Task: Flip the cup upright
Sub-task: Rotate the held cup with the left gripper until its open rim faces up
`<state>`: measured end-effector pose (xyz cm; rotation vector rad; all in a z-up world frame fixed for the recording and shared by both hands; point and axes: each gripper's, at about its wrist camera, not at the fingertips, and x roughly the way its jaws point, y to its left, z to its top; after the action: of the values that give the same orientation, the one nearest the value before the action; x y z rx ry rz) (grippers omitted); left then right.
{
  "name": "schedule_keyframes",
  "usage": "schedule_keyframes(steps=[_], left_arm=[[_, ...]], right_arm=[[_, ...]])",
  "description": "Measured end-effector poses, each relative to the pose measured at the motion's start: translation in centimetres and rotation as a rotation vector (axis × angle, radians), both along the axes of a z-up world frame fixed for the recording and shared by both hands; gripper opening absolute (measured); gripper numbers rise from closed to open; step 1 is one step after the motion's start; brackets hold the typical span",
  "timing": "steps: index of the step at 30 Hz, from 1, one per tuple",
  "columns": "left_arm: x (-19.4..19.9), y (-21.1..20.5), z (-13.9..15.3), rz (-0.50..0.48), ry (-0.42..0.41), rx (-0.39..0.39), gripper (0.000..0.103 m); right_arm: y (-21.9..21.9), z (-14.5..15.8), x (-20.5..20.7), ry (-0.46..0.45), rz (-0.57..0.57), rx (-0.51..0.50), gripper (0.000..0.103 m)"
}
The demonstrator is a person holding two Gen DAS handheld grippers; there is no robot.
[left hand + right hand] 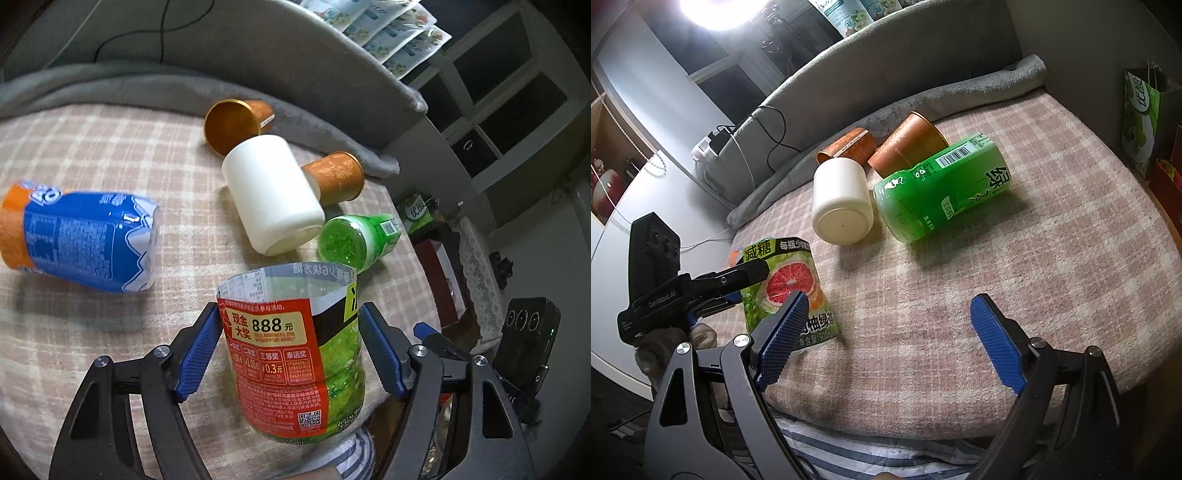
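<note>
1. The task's thing at this moment is the cut-off grapefruit green tea bottle cup (291, 350), standing near the front edge of the plaid blanket (110, 155) with its ragged open rim upward.
2. The left gripper (286, 354) straddles this cup. Its blue pads (197, 350) stand on either side of the label, with a sliver of gap on the right, so I judge the jaws partly open and letting go or barely touching rather than squeezing.
3. The right gripper (886, 339) hovers just right of the cup with jaws spread wide and nothing between them.
4. Beyond the cup, farther onto the blanket, lie the cups not yet righted: a white cup (842, 201) on its side, a green tea bottle cup (942, 188) beside it, and two copper-coloured paper cups (908, 142) behind them. A blue bottle cup (85, 240) lies to the cup's left.
5. To finish the step well, open the left jaws evenly and draw straight back, so neither pad drags the thin plastic wall and tips the cup on the soft blanket.
6. Likely next: the white cup, the nearest one, gripped across its body.
</note>
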<state>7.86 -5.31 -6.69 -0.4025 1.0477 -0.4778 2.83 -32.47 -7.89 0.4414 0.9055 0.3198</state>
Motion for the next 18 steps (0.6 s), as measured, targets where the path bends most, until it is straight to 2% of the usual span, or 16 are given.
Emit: schedule_keyframes(steps=[10, 18], left_arm=[[-0.4, -1.1, 0.9, 0.008, -0.075, 0.061, 0.074], [-0.8, -1.7, 1.5, 0.027, -0.167, 0.146, 0.074]], right_arm=[[-0.3, 0.2, -0.1, -0.008, -0.005, -0.002, 0.092], [0.0, 0.4, -0.1, -0.016, -0.006, -0.014, 0.092]])
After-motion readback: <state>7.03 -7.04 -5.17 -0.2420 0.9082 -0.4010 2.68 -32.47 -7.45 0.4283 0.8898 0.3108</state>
